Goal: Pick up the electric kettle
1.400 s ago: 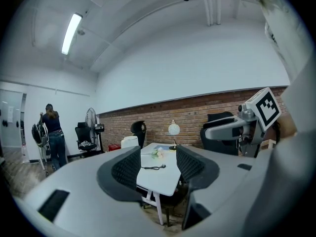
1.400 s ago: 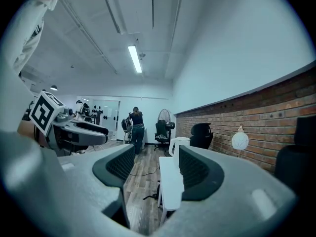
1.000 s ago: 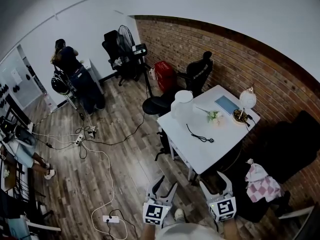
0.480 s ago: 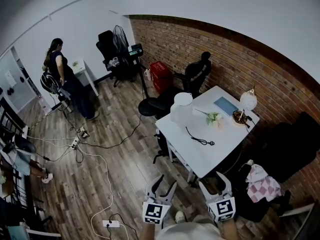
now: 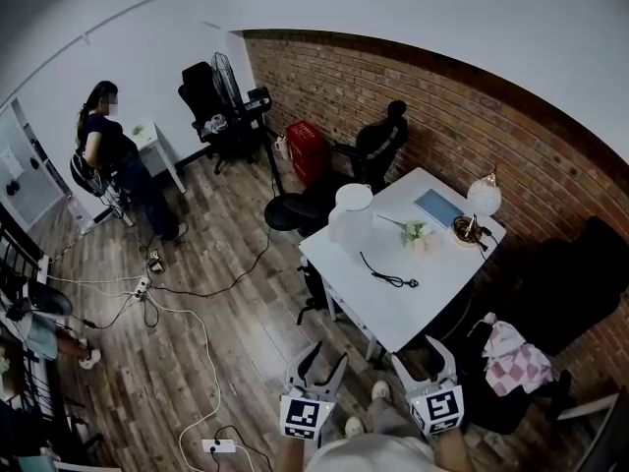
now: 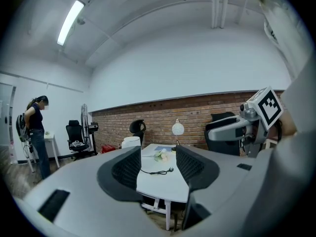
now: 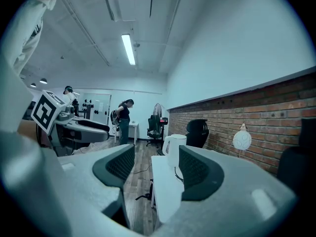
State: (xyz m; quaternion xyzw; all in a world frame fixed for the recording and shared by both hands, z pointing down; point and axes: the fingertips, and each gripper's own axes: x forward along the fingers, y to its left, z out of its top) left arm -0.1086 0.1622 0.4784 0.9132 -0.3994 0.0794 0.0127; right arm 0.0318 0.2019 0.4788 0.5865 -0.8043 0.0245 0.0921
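Observation:
The white electric kettle stands on the far left corner of the white table; it also shows in the left gripper view and the right gripper view. A black power cord lies on the tabletop near it. My left gripper and right gripper are side by side at the bottom of the head view, well short of the table. Both point towards it, roughly level. The left gripper's jaws stand apart with nothing between them, and so do the right gripper's.
On the table are a white globe lamp, flowers and a blue pad. Black office chairs stand by the brick wall. Cables and a power strip trail over the wooden floor. A person stands far left.
The table and kettle have shifted slightly left in the head view as I move. The person at the back has turned and stepped by the small desk. Both grippers' jaws look unchanged.

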